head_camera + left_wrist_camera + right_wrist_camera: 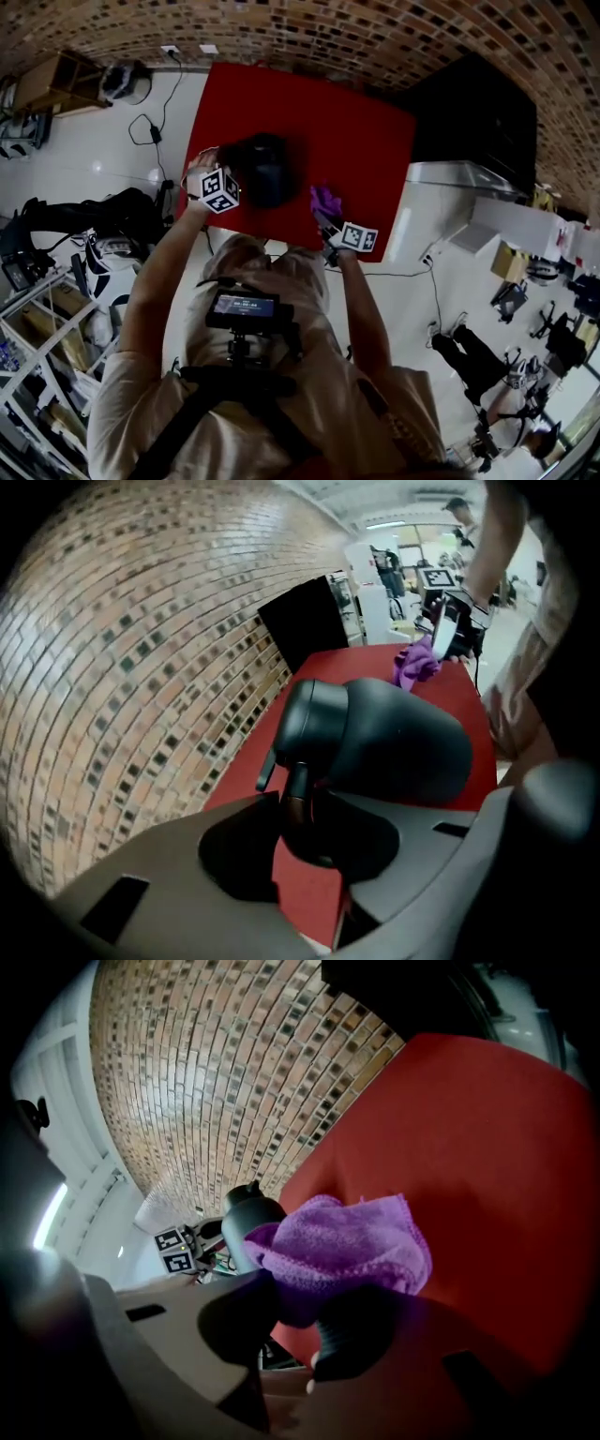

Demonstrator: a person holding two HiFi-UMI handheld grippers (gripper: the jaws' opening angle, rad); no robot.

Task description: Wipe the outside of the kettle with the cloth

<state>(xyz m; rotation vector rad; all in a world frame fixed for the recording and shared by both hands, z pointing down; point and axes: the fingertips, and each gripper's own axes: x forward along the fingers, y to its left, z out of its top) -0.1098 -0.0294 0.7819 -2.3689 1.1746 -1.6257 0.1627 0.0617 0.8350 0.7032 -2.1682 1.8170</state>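
A black kettle (262, 169) is over the left part of the red table (356, 141). My left gripper (236, 180) is shut on its handle (294, 794); in the left gripper view the kettle body (394, 738) stretches away from the jaws. Whether the kettle rests on the table I cannot tell. My right gripper (326, 217) is near the table's front edge, shut on a bunched purple cloth (325, 199). In the right gripper view the cloth (342, 1246) bulges out of the jaws and partly hides the kettle (246, 1215), which stands apart behind it.
A brick wall runs behind the table. A black cabinet (478, 112) and a steel counter (459, 176) stand to the right. Cables (150, 127) lie on the white floor at left, near shelves (37, 328). People stand at the far right.
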